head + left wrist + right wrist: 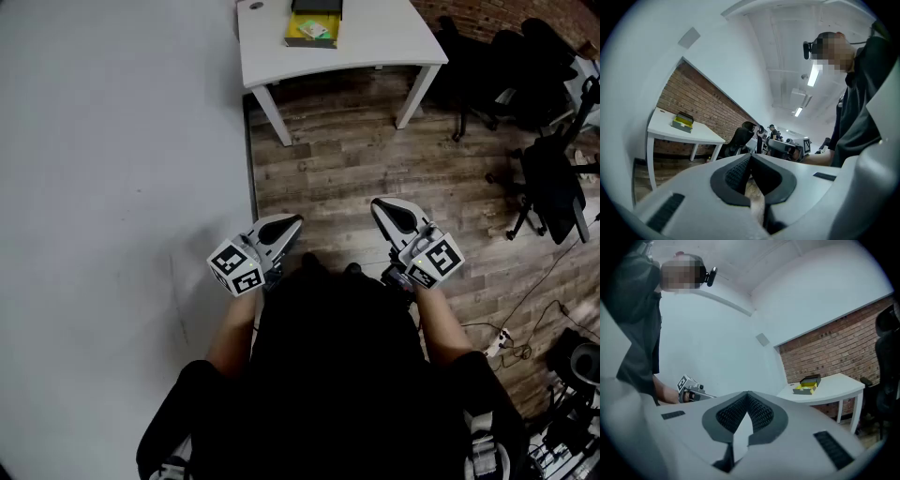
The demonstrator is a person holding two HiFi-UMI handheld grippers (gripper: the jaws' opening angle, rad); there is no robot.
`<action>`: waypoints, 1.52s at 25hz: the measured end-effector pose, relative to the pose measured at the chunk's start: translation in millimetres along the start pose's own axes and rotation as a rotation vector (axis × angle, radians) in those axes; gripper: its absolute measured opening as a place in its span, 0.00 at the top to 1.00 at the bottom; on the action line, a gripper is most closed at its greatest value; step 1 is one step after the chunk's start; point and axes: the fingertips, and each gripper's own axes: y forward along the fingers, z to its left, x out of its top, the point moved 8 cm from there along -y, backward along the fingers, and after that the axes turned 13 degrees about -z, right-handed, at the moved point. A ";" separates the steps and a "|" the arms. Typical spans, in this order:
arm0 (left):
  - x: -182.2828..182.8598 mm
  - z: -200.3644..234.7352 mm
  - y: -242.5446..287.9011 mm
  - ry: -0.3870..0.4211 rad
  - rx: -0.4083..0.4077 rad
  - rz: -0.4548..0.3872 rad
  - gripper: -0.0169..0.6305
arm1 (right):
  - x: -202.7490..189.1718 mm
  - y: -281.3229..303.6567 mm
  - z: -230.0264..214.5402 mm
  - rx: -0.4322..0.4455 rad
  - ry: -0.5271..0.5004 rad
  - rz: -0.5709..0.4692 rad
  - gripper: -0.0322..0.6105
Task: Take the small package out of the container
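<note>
The person stands well back from the white desk (375,37), with both forearms bent and held close in front of the torso. The left hand-held gripper (291,223) and the right hand-held gripper (380,204) sit level with each other over the wooden floor (356,159), and their tips point ahead toward the desk. Both are clenched with the pads together at the tips, and nothing is between them. The container (292,37) sits at the desk's far edge with the small package (317,30) lying inside it, well apart from both grippers.
</note>
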 end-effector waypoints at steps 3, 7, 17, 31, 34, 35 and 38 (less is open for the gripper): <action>-6.9 -9.0 10.6 0.005 -0.028 0.010 0.95 | 1.0 -9.5 -2.4 0.003 -0.008 -0.012 0.94; -12.6 -18.7 21.8 0.019 -0.042 0.017 0.95 | 0.5 -22.3 -1.4 0.021 -0.010 -0.016 0.94; -25.3 -39.8 54.5 0.024 -0.056 0.051 0.95 | -21.0 -61.9 4.0 0.136 0.124 0.031 0.94; -23.1 31.6 87.6 -0.022 -0.011 0.066 0.95 | -28.8 -11.8 -62.2 0.119 0.110 0.061 0.94; -12.3 60.4 110.4 -0.023 -0.022 0.057 0.95 | -27.1 10.0 -85.9 0.116 0.108 0.083 0.94; -6.1 71.1 118.8 -0.018 -0.028 0.056 0.95 | -25.7 18.8 -94.5 0.117 0.106 0.093 0.94; 12.2 108.4 139.3 -0.010 -0.038 0.048 0.95 | -23.6 48.6 -122.1 0.103 0.100 0.114 0.94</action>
